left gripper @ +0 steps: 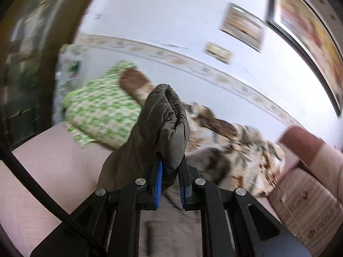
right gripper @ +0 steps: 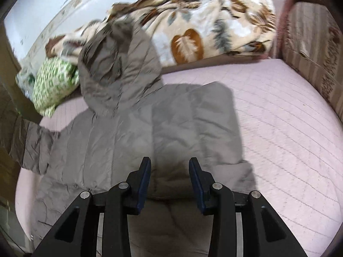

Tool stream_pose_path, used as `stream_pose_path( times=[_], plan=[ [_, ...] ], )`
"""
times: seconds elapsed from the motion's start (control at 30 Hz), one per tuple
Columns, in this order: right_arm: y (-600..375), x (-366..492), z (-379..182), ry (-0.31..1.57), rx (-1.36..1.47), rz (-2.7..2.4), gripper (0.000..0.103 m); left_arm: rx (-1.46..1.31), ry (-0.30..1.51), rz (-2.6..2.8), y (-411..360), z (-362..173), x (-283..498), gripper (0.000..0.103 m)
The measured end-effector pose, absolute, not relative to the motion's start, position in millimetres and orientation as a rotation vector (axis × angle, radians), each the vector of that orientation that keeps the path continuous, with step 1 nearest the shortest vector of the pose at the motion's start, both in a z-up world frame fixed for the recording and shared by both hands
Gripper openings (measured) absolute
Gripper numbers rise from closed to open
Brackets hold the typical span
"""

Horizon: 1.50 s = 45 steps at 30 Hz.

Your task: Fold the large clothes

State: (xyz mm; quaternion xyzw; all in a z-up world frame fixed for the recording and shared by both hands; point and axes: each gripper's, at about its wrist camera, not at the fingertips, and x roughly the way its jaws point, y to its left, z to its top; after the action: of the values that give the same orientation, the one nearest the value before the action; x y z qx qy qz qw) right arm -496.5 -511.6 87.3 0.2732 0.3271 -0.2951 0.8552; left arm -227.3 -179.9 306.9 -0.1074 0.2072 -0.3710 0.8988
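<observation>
Am pinching elasticated cuff of grey-brown quilted puffer jacket (left gripper: pixel 165 124) in my left gripper (left gripper: pixel 170 171), jaws narrow, clamped on fabric, sleeve trailing down toward bed. Jacket body is lying flat on pale pink quilted mattress cover (right gripper: pixel 278 117), long axis running away from my right gripper (right gripper: pixel 169 171), hood at far end toward leaf-print blanket (right gripper: pixel 214 21). Right gripper is hovering just over hem, jaws parted, empty (nearer to body). Other sleeve is running off left edge; far end of jacket blurred.
</observation>
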Motion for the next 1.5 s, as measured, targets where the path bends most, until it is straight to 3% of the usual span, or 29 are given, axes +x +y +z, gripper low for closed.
stream_pose_path(
  times=[0.27,0.47,0.73,0.9,0.97,1.03,1.27,1.5],
  plan=[
    [-538.6,-551.2,99.7,0.579,0.648,-0.698,0.04,-0.112,0.513,-0.941,-301.0,287.6,-315.1,0.013],
    [-551.5,-563.7,102.4,0.565,0.649,-0.717,0.04,0.036,0.634,-0.984,-392.6,216.3,-363.4,0.013],
    [-561.6,-569.1,103.3,0.543,0.677,-0.725,0.04,0.221,0.761,-0.969,-453.3,113.2,-394.6,0.013],
    [-563.5,-570.6,104.9,0.532,0.68,-0.731,0.04,0.318,0.788,-0.986,-464.2,81.3,-406.3,0.017],
    [-564.4,-570.6,104.9,0.531,0.681,-0.737,0.04,0.33,0.811,-1.024,-459.5,76.9,-407.8,0.035],
    [-565.4,-570.7,104.4,0.527,0.689,-0.742,0.04,0.31,0.834,-1.08,-450.7,80.2,-409.2,0.046],
    [-557.0,-557.5,112.5,0.506,0.643,-0.736,0.04,0.267,0.729,-1.083,-395.9,121.4,-390.8,0.053],
    [-522.7,-509.9,119.0,0.541,0.534,-0.61,0.04,0.203,0.773,-0.788,-325.3,112.9,-281.9,0.053]
  ],
)
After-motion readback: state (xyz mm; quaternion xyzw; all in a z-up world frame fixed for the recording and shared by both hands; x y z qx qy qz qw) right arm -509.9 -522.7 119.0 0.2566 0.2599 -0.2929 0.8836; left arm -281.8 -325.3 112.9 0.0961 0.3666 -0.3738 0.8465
